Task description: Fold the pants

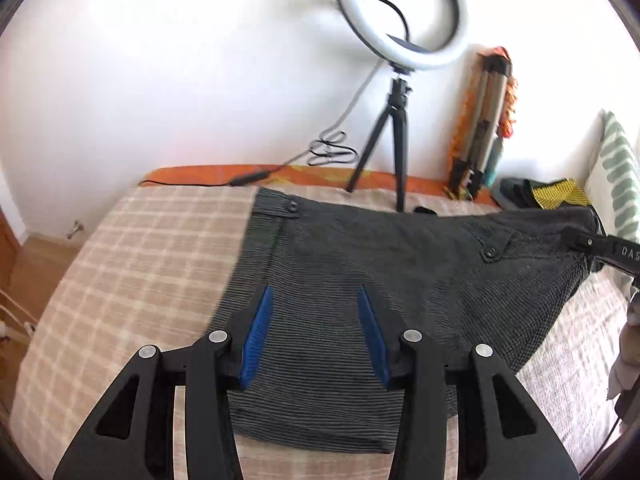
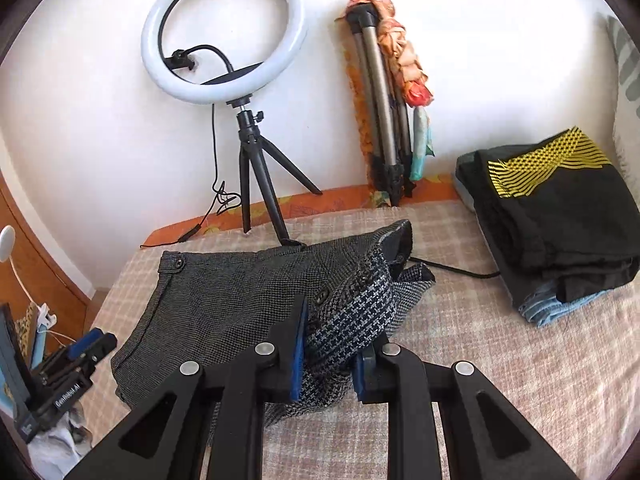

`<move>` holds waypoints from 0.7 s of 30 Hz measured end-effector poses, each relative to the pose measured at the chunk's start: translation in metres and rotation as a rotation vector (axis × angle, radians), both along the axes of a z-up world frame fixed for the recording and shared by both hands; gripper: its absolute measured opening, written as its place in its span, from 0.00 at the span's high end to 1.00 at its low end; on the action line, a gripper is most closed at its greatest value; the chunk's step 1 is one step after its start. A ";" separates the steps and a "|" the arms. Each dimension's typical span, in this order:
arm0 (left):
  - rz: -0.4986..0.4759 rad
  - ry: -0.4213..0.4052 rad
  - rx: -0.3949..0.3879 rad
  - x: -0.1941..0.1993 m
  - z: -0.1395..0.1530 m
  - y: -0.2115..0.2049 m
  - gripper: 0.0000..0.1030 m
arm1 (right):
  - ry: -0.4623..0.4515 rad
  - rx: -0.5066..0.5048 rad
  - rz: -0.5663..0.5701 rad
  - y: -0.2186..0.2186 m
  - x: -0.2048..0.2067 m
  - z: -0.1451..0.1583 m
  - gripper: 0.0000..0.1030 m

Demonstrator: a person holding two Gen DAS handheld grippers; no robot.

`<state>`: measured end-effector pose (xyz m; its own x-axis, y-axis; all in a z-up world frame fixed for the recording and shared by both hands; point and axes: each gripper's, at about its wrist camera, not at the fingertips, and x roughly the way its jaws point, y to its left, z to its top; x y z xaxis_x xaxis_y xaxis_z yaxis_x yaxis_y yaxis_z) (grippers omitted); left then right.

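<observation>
Dark grey houndstooth pants (image 1: 360, 280) lie on the checked bedspread (image 1: 140, 260). My left gripper (image 1: 316, 300) is open above the near part of the pants, its blue pads apart and holding nothing. My right gripper (image 2: 332, 344) is shut on a bunched fold of the pants (image 2: 348, 320) and lifts that end off the bed. The rest of the pants (image 2: 224, 292) stays flat to the left. In the left wrist view the right gripper (image 1: 600, 248) shows at the right edge, gripping the cloth. The left gripper (image 2: 80, 356) shows low at the left in the right wrist view.
A ring light on a black tripod (image 1: 396, 120) stands at the bed's far edge, its cable (image 1: 248, 178) trailing left. A folded metal tripod (image 2: 384, 120) leans on the wall. A stack of folded clothes (image 2: 552, 216) sits at the back right. A pillow (image 1: 616, 184) lies far right.
</observation>
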<state>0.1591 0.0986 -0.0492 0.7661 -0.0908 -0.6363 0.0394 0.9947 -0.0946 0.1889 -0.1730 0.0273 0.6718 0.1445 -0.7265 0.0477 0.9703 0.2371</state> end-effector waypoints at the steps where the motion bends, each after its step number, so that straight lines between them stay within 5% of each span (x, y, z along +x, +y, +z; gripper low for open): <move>1: 0.043 -0.012 -0.012 -0.002 0.005 0.018 0.59 | -0.010 -0.029 0.025 0.012 0.003 0.005 0.83; 9: 0.287 -0.050 -0.121 -0.025 0.015 0.133 0.59 | -0.090 -0.200 0.275 0.148 0.013 0.031 0.88; 15: 0.398 -0.078 -0.177 -0.040 0.019 0.184 0.59 | -0.058 -0.273 0.471 0.262 0.016 0.000 0.90; 21: 0.428 -0.081 -0.183 -0.040 0.015 0.197 0.59 | 0.000 -0.315 0.592 0.326 0.016 -0.042 0.91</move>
